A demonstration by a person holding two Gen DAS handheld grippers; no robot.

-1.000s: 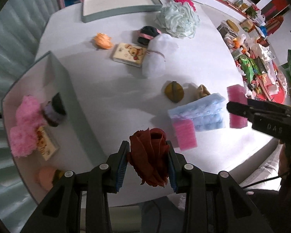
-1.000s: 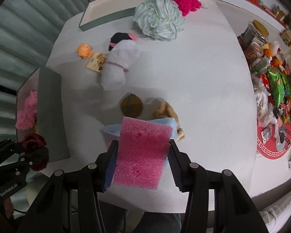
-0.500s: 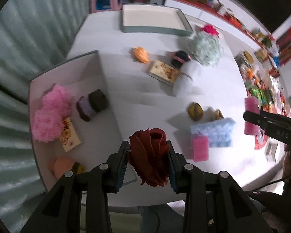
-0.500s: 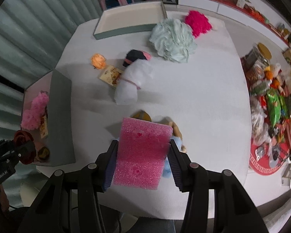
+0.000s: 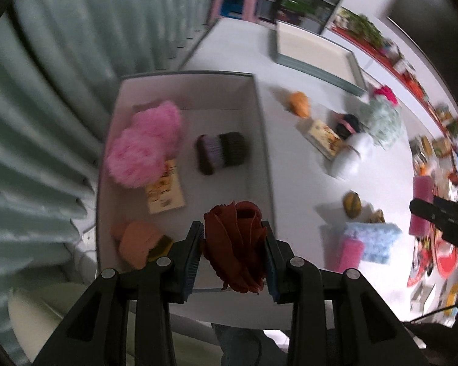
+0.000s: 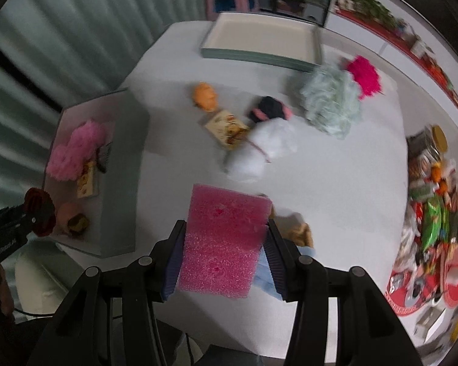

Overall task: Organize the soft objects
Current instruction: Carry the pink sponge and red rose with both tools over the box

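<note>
Rose: dark red cloth rose [image 5: 234,247], petals layered and crumpled, pinched between the pads of the left hand-held gripper [image 5: 233,251], above the near end of the open box.
Sponge: pink foam sponge [image 6: 224,245], flat and rectangular with a coarse porous face, clamped by its two side edges in the right hand-held gripper [image 6: 223,259], raised over the bench.
Open box: white box [image 5: 261,116] at the bench's left edge, holding a fluffy pink puff [image 5: 146,148], a purple and brown knitted roll [image 5: 221,152], a small picture card [image 5: 165,190] and a soft orange piece [image 5: 137,244].
Tray: shallow grey-edged tray [image 6: 259,58] at the far end, nothing visible inside.
Bench: white bench [image 6: 336,183] carrying a pale green puff [image 6: 332,103], a bright pink puff [image 6: 365,76], a white bundle [image 6: 262,148], a second card [image 6: 227,128] and an orange lump [image 6: 205,96].
</note>
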